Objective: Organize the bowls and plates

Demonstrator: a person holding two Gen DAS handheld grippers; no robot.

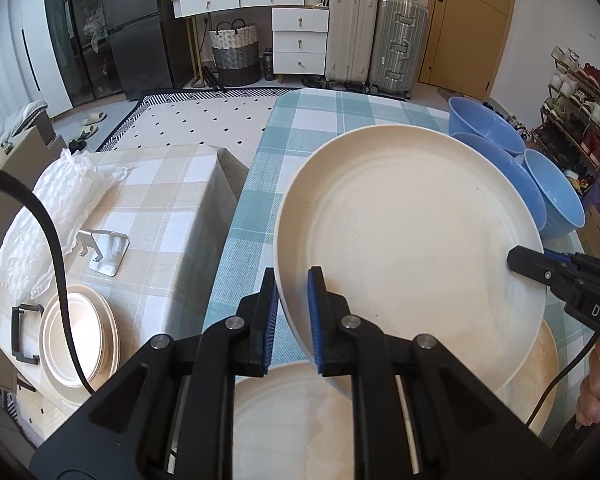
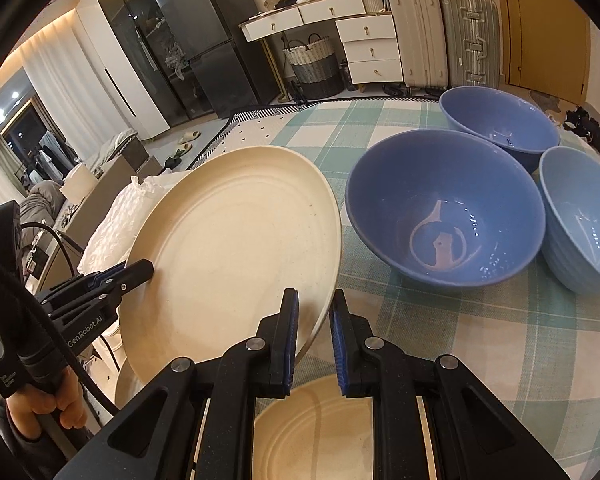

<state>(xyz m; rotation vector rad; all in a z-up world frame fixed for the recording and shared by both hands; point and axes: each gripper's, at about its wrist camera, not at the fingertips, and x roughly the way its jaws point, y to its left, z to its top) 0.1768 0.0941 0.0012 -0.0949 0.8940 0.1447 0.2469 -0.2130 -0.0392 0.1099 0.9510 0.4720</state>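
A large cream plate (image 1: 412,232) (image 2: 236,256) is held tilted above the green checked table (image 1: 312,120) (image 2: 480,336). My left gripper (image 1: 294,316) is shut on its near left rim. My right gripper (image 2: 314,336) straddles the opposite rim; it shows in the left wrist view (image 1: 524,260) touching the plate's right edge. More cream plates (image 1: 292,420) (image 2: 320,432) lie on the table under the held one. Three blue bowls (image 2: 448,220) (image 2: 500,120) (image 2: 580,216) stand upright at the far right, also seen in the left wrist view (image 1: 492,128).
A lower side table with a beige checked cloth (image 1: 172,208) stands to the left. It carries a stack of cream plates (image 1: 80,340), a white plastic bag (image 1: 60,208) and a small white stand (image 1: 106,252). Drawers, suitcases and a basket stand beyond on the floor.
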